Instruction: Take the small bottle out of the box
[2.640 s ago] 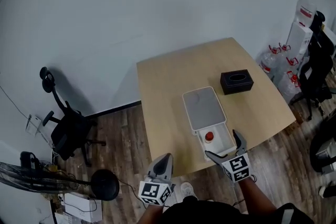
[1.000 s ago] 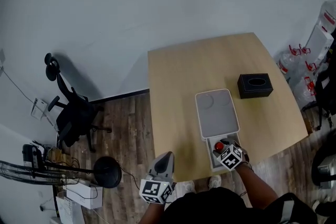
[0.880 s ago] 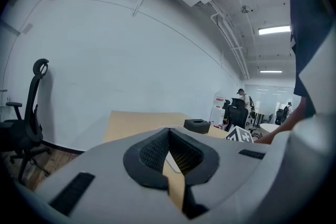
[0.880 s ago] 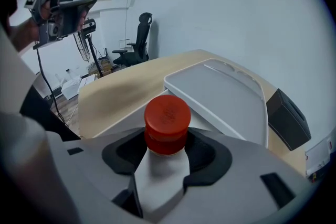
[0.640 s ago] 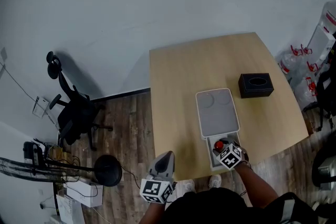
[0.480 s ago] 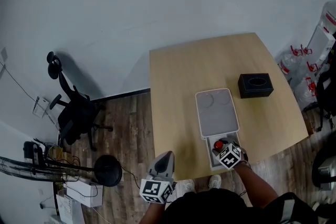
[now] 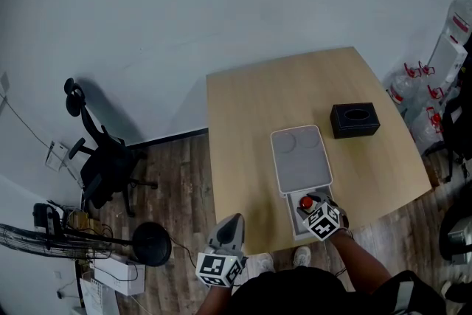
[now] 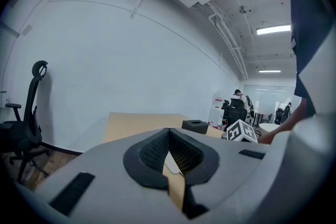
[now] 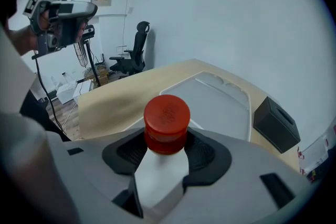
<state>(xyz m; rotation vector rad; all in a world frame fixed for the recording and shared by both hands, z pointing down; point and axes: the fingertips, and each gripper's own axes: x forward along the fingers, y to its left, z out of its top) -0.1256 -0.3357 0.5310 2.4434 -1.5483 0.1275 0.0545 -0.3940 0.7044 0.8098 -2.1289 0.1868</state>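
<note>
A small white bottle with a red cap stands in the open near end of a white box on the wooden table. The box's grey lid covers its far part. My right gripper is down over the box's open end. In the right gripper view its pads press on both sides of the bottle just below the cap, so my right gripper is shut on it. My left gripper hangs off the table's near edge, left of the box. In the left gripper view my left gripper is shut and empty.
A black tissue box sits on the table to the right of the lid. Left of the table stand an office chair and a floor fan. Water jugs stand on the floor at the right.
Since the earliest frame my right gripper has moved from the box's near edge onto the bottle and shut on it. Over the last second nothing has visibly moved; the left gripper stays put.
</note>
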